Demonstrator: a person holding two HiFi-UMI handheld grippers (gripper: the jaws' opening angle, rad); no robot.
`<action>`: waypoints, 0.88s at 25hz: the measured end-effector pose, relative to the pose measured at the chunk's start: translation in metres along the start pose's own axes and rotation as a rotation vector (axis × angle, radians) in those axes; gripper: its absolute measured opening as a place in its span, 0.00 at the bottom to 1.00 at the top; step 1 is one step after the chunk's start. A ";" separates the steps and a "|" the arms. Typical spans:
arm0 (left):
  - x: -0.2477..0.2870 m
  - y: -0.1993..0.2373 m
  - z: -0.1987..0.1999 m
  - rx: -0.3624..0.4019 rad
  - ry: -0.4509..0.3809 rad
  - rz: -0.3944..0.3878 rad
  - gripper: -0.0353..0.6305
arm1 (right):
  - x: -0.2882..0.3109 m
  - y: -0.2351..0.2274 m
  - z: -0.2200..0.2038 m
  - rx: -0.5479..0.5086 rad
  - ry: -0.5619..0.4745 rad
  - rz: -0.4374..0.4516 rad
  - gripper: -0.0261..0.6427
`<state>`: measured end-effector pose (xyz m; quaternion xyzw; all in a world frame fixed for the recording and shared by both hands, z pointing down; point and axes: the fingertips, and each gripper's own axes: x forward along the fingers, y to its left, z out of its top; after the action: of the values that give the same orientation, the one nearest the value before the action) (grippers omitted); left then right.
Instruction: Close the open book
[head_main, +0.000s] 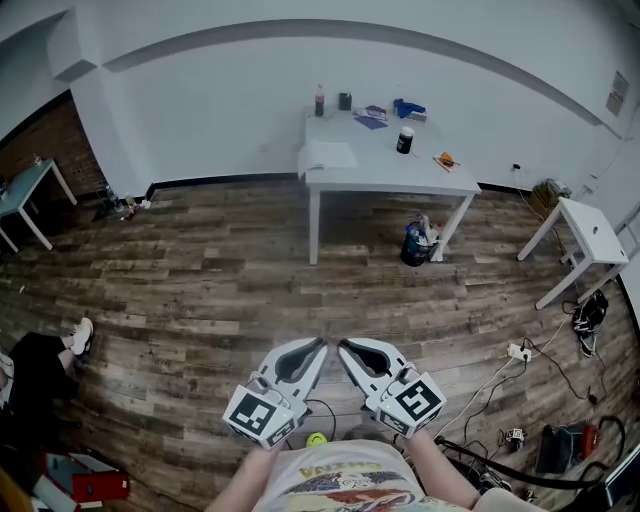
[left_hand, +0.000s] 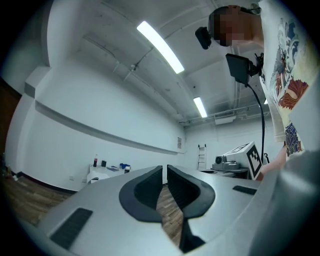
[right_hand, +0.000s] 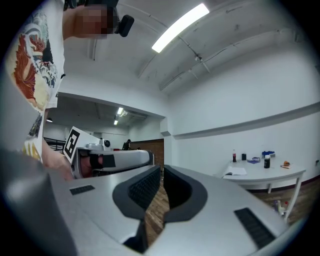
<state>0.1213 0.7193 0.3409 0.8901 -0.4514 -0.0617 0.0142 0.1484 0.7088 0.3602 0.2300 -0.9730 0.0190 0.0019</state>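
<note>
The open book (head_main: 327, 155) lies with white pages up at the near left corner of a white table (head_main: 385, 175) across the room. The right gripper view shows the book (right_hand: 235, 171) far off on the same table. My left gripper (head_main: 322, 343) and right gripper (head_main: 342, 345) are held close to my body, over the wood floor and far from the table, with their tips almost meeting. In the left gripper view the left gripper (left_hand: 164, 167) has its jaws together with nothing between them. The right gripper (right_hand: 162, 168) is shut and empty too.
On the table stand a bottle (head_main: 319, 100), a black cup (head_main: 405, 140) and blue items (head_main: 408, 108). A bin (head_main: 415, 245) sits by its right leg. A small white table (head_main: 585, 235) and cables (head_main: 520, 352) are at the right. A seated person (head_main: 40, 370) is at the left.
</note>
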 end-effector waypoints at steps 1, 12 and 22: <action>-0.001 0.001 -0.001 -0.005 -0.001 0.002 0.11 | 0.001 0.000 -0.002 0.002 0.006 -0.002 0.08; 0.015 0.020 -0.008 -0.045 -0.006 0.018 0.11 | 0.010 -0.020 -0.010 0.000 0.055 -0.001 0.08; 0.068 0.067 -0.022 -0.059 0.023 0.060 0.11 | 0.047 -0.090 -0.019 0.003 0.063 0.026 0.08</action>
<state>0.1103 0.6241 0.3612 0.8761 -0.4755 -0.0642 0.0475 0.1466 0.6082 0.3828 0.2165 -0.9754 0.0276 0.0320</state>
